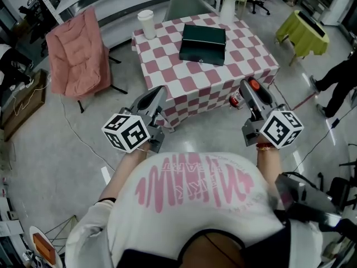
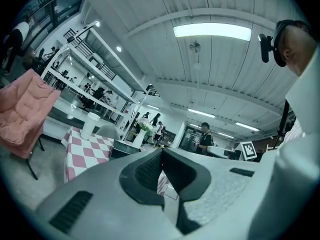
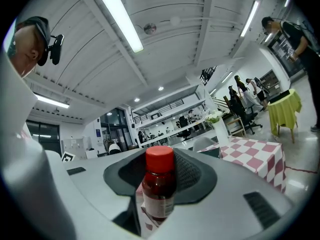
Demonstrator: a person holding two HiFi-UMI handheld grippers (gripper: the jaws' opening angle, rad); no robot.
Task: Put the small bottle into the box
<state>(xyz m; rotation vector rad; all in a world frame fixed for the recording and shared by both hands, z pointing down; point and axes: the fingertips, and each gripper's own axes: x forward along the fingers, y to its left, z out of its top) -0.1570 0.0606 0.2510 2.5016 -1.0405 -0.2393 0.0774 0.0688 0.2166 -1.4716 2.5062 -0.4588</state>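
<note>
Transport is judged the step in hand: the small bottle (image 3: 159,186) is clenched upright by the right gripper (image 1: 251,94), the left gripper (image 2: 161,156) has its fingers pressed together empty, and the seemingly closed box (image 1: 202,43) on the checked counter (image 1: 167,66) ahead probably needs opening first.

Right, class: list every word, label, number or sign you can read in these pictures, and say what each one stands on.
Nothing here can be quoted with certainty.
Large pink print on the white shirt: upside down in the head view, letters not legible.
Label on the small bottle: too blurred to read.
Faces of the marker cubes: black-and-white square patterns only, no words or numbers.
</note>
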